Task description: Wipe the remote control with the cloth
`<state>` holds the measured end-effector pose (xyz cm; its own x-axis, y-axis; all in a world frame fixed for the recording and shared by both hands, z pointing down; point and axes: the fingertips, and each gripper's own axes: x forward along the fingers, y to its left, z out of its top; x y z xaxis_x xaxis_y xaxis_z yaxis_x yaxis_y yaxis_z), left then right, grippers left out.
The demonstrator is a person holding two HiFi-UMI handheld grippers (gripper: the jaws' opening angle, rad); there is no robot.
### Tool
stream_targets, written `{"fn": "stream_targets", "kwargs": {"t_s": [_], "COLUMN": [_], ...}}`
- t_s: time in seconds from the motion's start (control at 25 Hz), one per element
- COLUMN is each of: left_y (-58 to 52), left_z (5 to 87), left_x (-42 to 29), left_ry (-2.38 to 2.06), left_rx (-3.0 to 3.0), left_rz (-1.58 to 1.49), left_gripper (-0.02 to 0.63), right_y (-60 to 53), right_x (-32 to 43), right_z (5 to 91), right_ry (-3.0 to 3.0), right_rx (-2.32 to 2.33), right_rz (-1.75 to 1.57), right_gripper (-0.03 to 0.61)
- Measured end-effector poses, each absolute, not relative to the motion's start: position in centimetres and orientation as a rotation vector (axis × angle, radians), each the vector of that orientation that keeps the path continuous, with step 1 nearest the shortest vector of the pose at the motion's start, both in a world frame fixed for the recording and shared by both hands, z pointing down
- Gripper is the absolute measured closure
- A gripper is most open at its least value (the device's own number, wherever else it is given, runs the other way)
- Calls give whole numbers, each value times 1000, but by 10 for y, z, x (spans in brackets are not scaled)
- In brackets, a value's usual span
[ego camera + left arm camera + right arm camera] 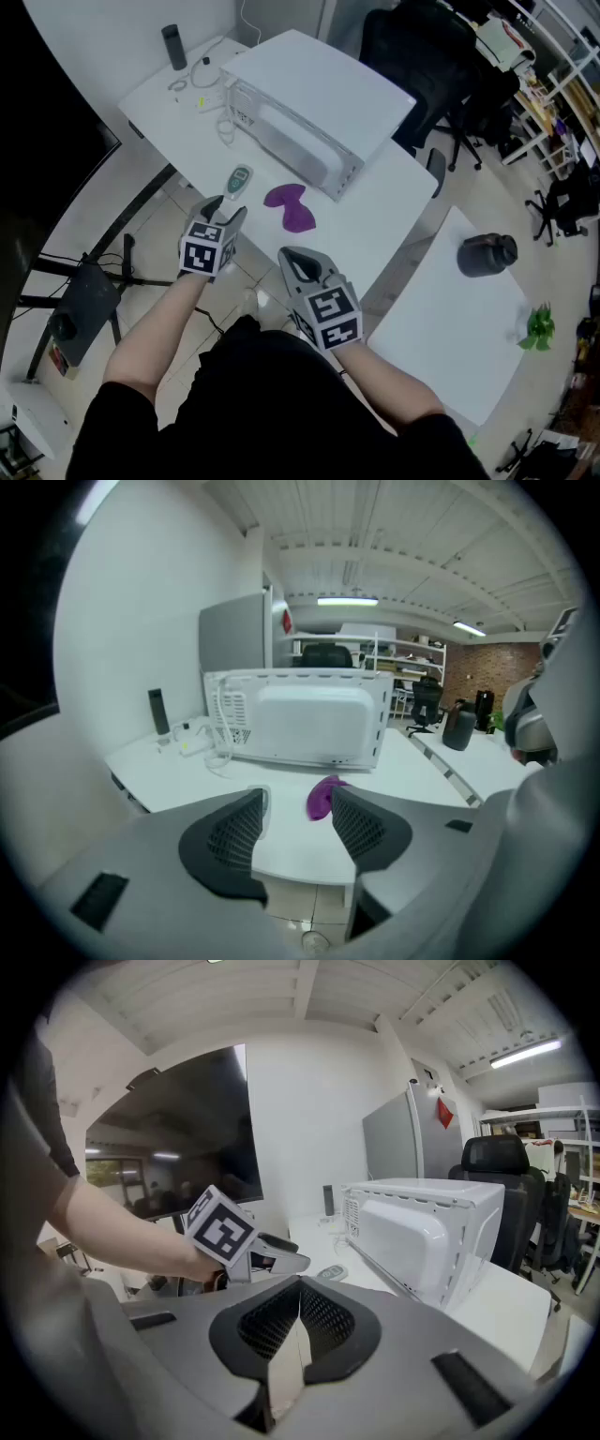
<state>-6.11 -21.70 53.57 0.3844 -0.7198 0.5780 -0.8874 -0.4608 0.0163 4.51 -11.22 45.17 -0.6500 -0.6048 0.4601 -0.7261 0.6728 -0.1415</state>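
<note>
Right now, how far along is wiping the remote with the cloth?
Nothing looks done yet. The purple cloth lies on the table beside the remote. The left tongs are open and empty, the right tongs shut and empty. Picking up the cloth and wiping remain.

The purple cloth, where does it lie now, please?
Head view: the purple cloth lies on the white table, right of the pale remote control, before the white microwave.

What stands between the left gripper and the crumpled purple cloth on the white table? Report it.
Nothing visible. The left gripper, jaws apart and empty, hangs off the near edge of the white table; only its bare top separates it from the crumpled purple cloth. The white-and-green remote control lies beside the cloth, off that line.
</note>
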Motion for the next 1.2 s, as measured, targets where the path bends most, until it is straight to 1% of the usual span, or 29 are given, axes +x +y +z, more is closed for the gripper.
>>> {"fn": "stream_targets", "kwargs": {"t_s": [0.04, 0.16, 0.28, 0.44, 0.68, 0.72, 0.8, 1.08, 1.16, 1.2], "left_y": [-233, -277, -310, -334, -346, -346, -346, -343, -340, -338], "left_z": [549, 583, 614, 640, 672, 674, 676, 672, 664, 660], "left_x": [-67, -83, -95, -87, -90, -90, -88, -84, -86, -86], "left_ry": [-1406, -1403, -1395, -1321, -1314, -1313, -1309, -1264, -1260, -1260], "left_rx": [2301, 2231, 2172, 2142, 2084, 2076, 2078, 2129, 2147, 2156], "left_rz": [744, 770, 759, 781, 821, 820, 811, 807, 796, 791], "left_gripper": [372, 330, 322, 313, 313, 334, 350, 353, 353, 353], "right_y": [-122, -151, -175, -200, -215, -217, -220, -232, -241, -246], "right_x": [41, 30, 19, 11, 12, 12, 13, 26, 36, 41], "right_z": [456, 470, 485, 498, 519, 522, 525, 535, 544, 551], "right_ry": [-2501, -2471, -2436, -2397, -2344, -2338, -2329, -2272, -2227, -2200], "right_rx": [1052, 1076, 1106, 1154, 1198, 1205, 1216, 1277, 1302, 1306], "right_rz": [450, 464, 489, 518, 575, 584, 592, 561, 521, 503], "right_gripper": [561, 560, 560, 560, 561, 560, 560, 558, 538, 515]}}
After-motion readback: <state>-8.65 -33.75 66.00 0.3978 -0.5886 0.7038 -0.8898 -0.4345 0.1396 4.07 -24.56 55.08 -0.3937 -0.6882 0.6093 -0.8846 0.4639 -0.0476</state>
